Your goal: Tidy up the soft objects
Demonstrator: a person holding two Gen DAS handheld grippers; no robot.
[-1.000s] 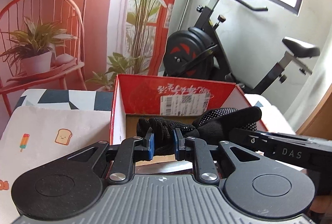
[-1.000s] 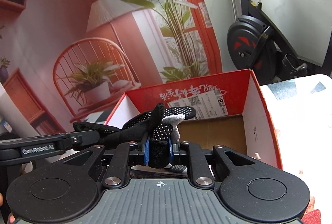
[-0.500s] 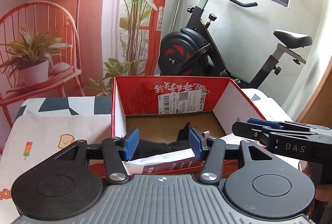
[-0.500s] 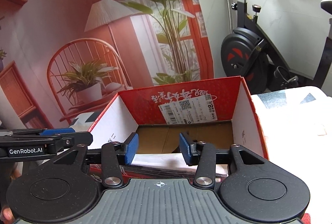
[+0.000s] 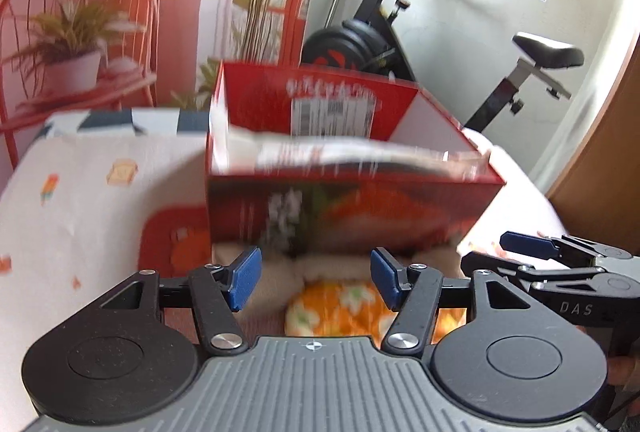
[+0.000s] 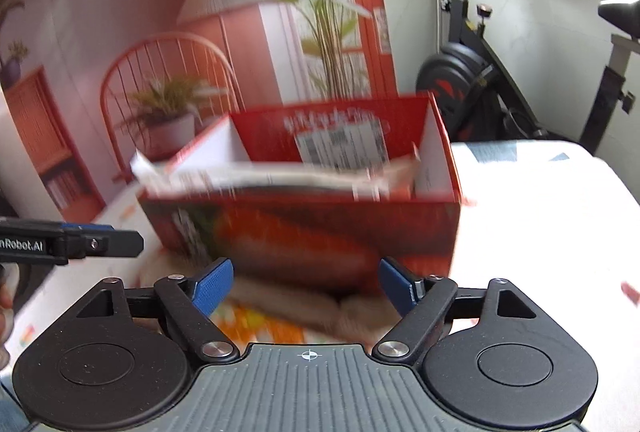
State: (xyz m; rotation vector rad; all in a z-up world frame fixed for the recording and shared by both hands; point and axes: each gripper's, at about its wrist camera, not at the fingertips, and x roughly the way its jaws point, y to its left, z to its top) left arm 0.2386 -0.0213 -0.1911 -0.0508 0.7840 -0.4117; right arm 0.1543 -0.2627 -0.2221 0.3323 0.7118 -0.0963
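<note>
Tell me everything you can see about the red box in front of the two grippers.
The red box is open-topped cardboard, standing upright on the patterned cloth. Its outside is glossy red, with a blurred orange picture on the near wall; its side walls are white inside. A white shipping label sits on the far inner wall under white lettering. A loose, pale flap lies along the near rim. A beige plush item with an orange flowered part lies against its base. Neither gripper touches it.

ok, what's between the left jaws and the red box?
A soft orange floral item with a cream fleecy edge lies below the open left gripper, against the red box. The left wrist view shows it, blurred.
</note>
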